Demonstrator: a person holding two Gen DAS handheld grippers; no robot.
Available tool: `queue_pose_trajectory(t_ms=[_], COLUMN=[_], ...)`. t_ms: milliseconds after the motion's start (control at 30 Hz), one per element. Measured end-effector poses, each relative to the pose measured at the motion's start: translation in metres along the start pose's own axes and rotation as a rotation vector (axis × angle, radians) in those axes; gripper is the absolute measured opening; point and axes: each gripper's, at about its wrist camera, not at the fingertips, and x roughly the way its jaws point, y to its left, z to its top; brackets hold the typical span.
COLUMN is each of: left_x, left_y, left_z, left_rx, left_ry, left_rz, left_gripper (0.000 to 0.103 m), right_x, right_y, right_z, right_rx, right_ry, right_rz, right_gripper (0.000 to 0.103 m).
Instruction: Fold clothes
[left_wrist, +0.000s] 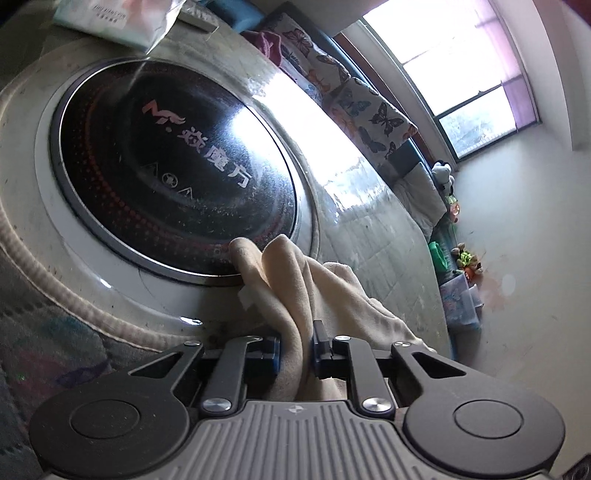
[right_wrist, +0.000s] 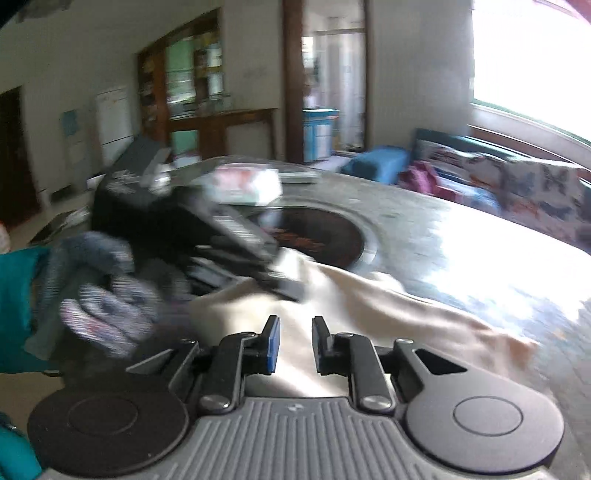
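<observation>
Beside the desk's (left_wrist: 388, 229) round cooktop (left_wrist: 177, 173), your left hand-held gripper (left_wrist: 295, 350) pinches the soft, light cloth (left_wrist: 291, 280); the right hand-held gripper (right_wrist: 294, 345) hangs empty, jaws apart, so grasp an edge.

On the round black glass hob plate (left_wrist: 173, 177) set into the surface (left_wrist: 369, 229), a pinkish logo reading "M" with a wing-like flourish is printed, followed by pale Chinese characters, of which "魔方" can be read; the first character is less clear. Below them, three small control symbols are marked: two triangles and a round one between. On the white packet (left_wrist: 114, 22) at the surface's far edge, a line of small print is seen but cannot be read.
</observation>
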Motion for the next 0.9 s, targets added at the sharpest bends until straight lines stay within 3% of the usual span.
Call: queue_pose_trajectory(t_ms=[100,267,333,433,700,767,867,900], left_x=[0.000,0.000,0.003,0.004,0.007,0.008,0.008,0.008], left_y=[-0.002,-0.003,-0.006,-0.008,-0.009,-0.011,-0.014,-0.016], left_z=[-0.001,0.000,0.000,0.001,0.003,0.003,0.004,0.005], left_rx=[0.018,0.035,0.043,0.058,0.091,0.104,0.124,0.131], left_ry=[0.002,0.000,-0.001,-0.002,0.003,0.000,-0.004,-0.005], left_rz=[0.010,0.026,0.032,0.041,0.063,0.069,0.079,0.080], left_gripper=[0.017,0.017,0.017,0.017,0.017,0.017,0.017,0.017], right_x=[-0.009,-0.019,-0.016,-0.012,-0.009,-0.011,-0.012,-0.015], right_y=[-0.035,-0.092,-0.112,-0.130,-0.159,-0.163,-0.165,-0.164], right_z=[-0.007,-0.024,-0.030,-0.040,-0.062,-0.066,-0.068,-0.067], right_rx=[0.093,0.228,0.281,0.353,0.532,0.566,0.590,0.586], right_ry=[-0.001,-0.002,0.004,0.015,-0.002,-0.012,-0.024,-0.030], right_rz=[-0.095,-0.237,-0.259,-0.254,-0.177,-0.147,-0.098,-0.096], right_gripper=[0.021,0.030,0.031,0.037,0.036,0.030,0.012,0.011])
